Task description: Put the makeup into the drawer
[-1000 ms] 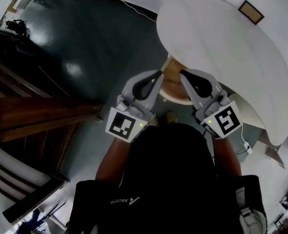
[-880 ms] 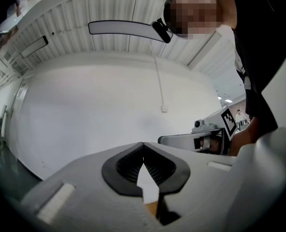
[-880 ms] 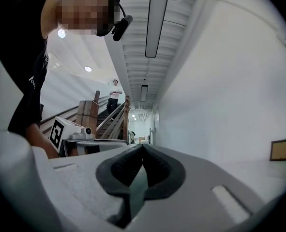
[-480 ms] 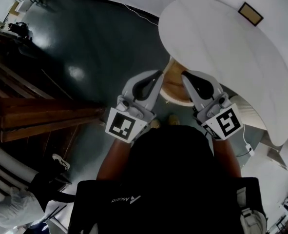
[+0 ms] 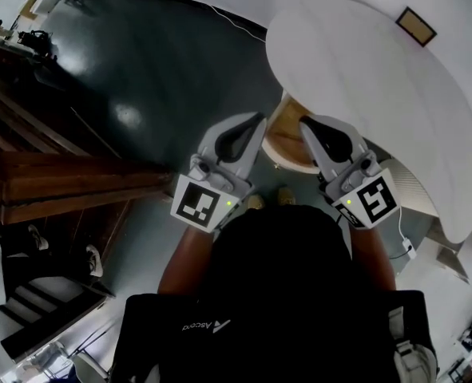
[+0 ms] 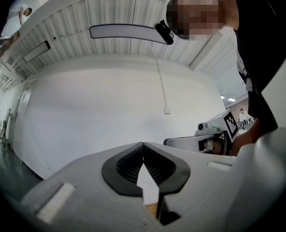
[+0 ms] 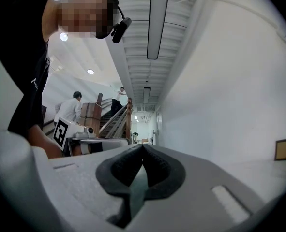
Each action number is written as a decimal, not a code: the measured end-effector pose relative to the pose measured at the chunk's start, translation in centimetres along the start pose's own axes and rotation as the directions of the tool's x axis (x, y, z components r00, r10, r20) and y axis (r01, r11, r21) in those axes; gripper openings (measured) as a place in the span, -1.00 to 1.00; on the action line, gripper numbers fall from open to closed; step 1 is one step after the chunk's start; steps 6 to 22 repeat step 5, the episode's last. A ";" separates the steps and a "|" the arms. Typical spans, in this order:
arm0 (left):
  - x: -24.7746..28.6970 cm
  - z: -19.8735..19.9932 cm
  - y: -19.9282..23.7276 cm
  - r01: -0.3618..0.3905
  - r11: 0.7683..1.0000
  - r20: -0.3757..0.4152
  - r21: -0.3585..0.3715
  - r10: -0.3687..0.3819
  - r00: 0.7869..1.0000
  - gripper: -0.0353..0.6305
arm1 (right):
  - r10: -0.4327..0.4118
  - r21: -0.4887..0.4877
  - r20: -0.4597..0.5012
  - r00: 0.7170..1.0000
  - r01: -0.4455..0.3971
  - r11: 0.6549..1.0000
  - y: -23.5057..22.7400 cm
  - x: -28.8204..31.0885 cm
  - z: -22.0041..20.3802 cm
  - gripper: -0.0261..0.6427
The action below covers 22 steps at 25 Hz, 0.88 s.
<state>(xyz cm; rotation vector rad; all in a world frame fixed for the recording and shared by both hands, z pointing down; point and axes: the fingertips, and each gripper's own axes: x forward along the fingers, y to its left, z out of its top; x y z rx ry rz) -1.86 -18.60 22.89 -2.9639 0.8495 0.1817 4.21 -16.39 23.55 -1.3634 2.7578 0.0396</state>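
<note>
Hovering side by side at the near edge of the white round worktop, the left grey gripper and the right grey gripper each have jaws closed tip to tip on nothing. A small tan-framed dark rectangle lies on the worktop's far side.

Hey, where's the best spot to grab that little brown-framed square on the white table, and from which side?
Likely across two opposite edges, coming from straight above. The square seems to lie flat on the table, turned diagonally, so only its rim offers a hold. The left gripper and right gripper are both shut, so open the jaws first.
</note>
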 end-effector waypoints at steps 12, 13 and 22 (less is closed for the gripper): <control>-0.2 0.0 -0.2 0.002 1.000 0.002 0.007 -0.002 1.000 -0.86 | 0.011 0.000 0.011 1.000 -0.011 1.000 0.4 -0.1 0.1 -0.91; -0.2 0.0 -0.2 0.002 1.000 0.002 0.007 -0.002 1.000 -0.86 | 0.011 0.000 0.011 1.000 -0.011 1.000 0.4 -0.1 0.1 -0.91; -0.2 0.0 -0.2 0.002 1.000 0.002 0.007 -0.002 1.000 -0.86 | 0.011 0.000 0.011 1.000 -0.011 1.000 0.4 -0.1 0.1 -0.91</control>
